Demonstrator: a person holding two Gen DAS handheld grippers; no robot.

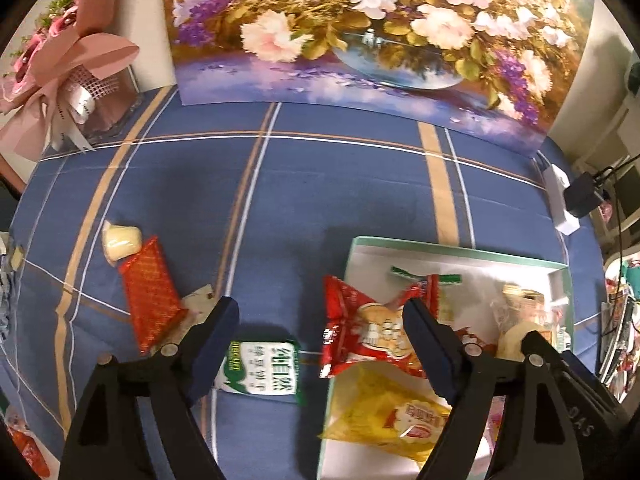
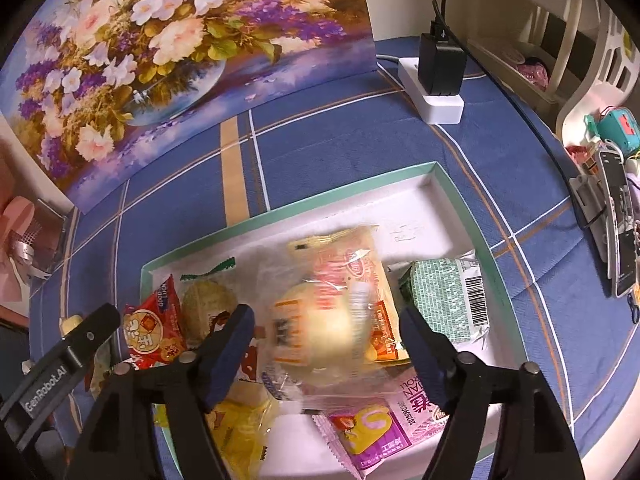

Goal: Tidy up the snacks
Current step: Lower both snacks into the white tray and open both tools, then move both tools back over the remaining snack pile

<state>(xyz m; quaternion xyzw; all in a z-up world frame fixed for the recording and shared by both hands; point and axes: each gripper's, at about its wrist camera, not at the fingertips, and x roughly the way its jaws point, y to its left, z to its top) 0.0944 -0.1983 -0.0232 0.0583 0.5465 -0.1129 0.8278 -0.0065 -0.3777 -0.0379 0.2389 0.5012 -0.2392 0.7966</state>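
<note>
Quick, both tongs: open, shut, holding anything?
Left tongs: open, holding nothing.
Right tongs: open above the clear bun packet, not gripping it.

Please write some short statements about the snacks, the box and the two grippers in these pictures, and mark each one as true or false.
1. The left gripper is open and holds nothing. True.
2. The green and white packet lies inside the box. False: it lies on the blue cloth, left of the box.
3. The red patterned packet lies outside the box. True.
4. The right gripper is shut on the pink packet. False: its jaws are open above a clear-wrapped bun, and the pink packet lies in the box.
5. The box is empty. False: several snacks lie in it.
</note>
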